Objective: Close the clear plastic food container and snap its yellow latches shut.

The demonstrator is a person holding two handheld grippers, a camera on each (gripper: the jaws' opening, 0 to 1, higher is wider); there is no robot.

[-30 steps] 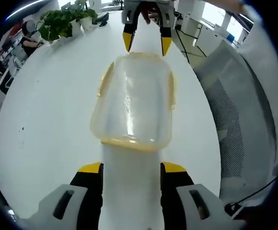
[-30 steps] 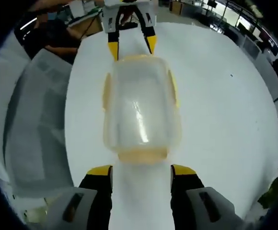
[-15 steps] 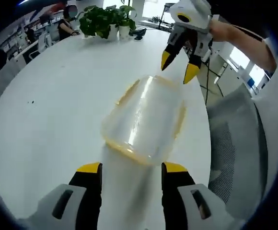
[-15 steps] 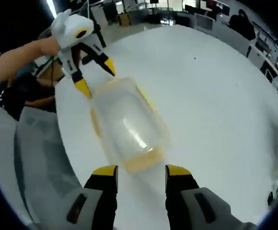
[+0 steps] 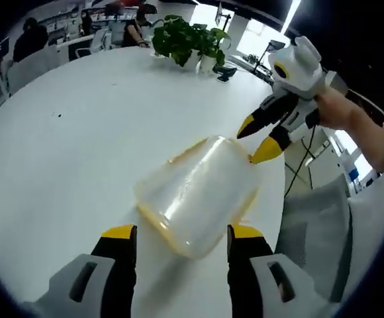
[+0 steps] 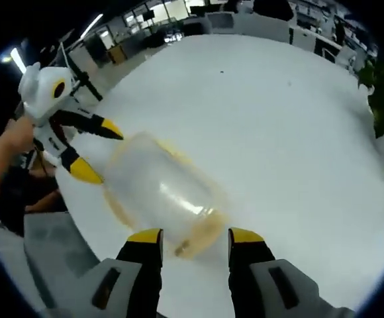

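Two tools: both held over a white round bench (image 5: pixel 79 165), one at each end of a clear container.
Container: a clear plastic box (image 5: pixel 197 193) with yellow latches lies on the bench near its edge; in the right gripper view the box (image 6: pixel 159 192) runs slantwise away from the camera.
Latches: a yellow latch (image 5: pixel 179 154) shows along one long side, and a yellow strip (image 6: pixel 202 240) lies at the near end in the right gripper view; whether any latch is snapped down cannot be told.
Left tool: the left tool (image 5: pixel 182 235) has its jaws spread apart, one yellow-tipped jaw on either side of the box's near end, gripping nothing; seen from the right gripper view the left tool (image 6: pixel 98 149) sits at the box's far end with its tips apart.
Right tool: the right tool (image 6: pixel 189 237) likewise stands with jaws parted, straddling the near end of the box and empty; in the left gripper view the right tool (image 5: pixel 258 139) is held by a hand (image 5: pixel 334 109), its lower tip just at the box's far corner.
Surroundings: potted plants (image 5: pixel 191 41) stand on the far side of the bench; a grey mesh chair (image 5: pixel 311 232) is just beside the bench edge.
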